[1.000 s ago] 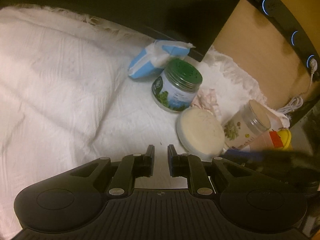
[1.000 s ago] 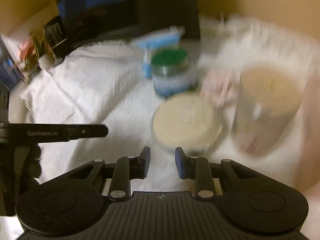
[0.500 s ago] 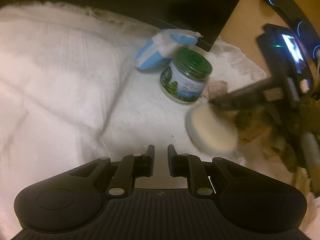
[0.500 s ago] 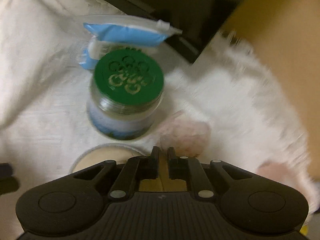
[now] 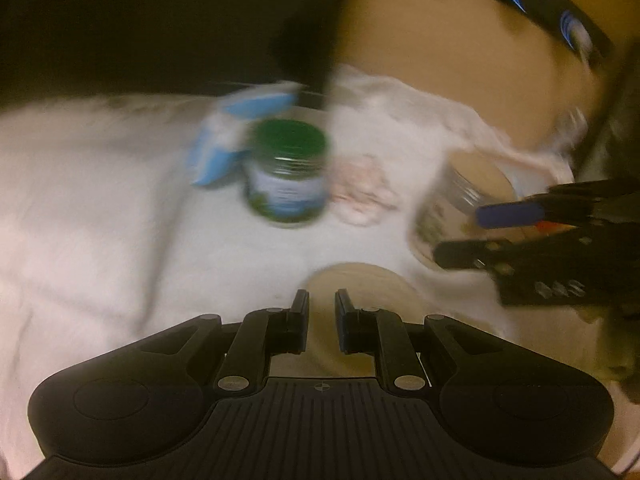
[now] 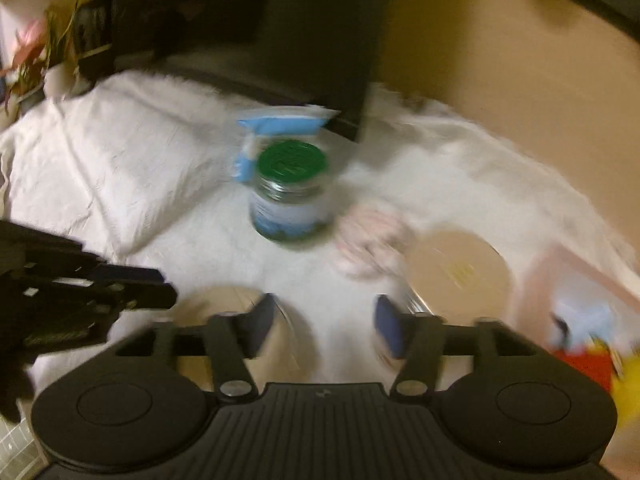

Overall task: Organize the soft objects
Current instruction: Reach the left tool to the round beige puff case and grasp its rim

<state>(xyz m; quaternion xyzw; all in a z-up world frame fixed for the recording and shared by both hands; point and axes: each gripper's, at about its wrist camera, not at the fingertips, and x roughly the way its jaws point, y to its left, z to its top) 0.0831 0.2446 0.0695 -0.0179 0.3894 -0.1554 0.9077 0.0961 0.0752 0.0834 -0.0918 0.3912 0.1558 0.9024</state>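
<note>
Two grippers are seen above a surface draped in a white cloth, both views blurred. The left gripper is nearly pressed together, with a slim gap and nothing pinched; a flat round cream tin lies just beyond and beneath its fingertips. The right gripper is spread and opening, with only bare cloth between its jaws. Ahead of it a green-lidded jar stands upright, and a blue and white soft pack lies just behind the jar. A small pink crumpled soft item lies to the jar's right, ahead of the right gripper. A cream-lidded jar sits just right of the right gripper's fingertips.
</note>
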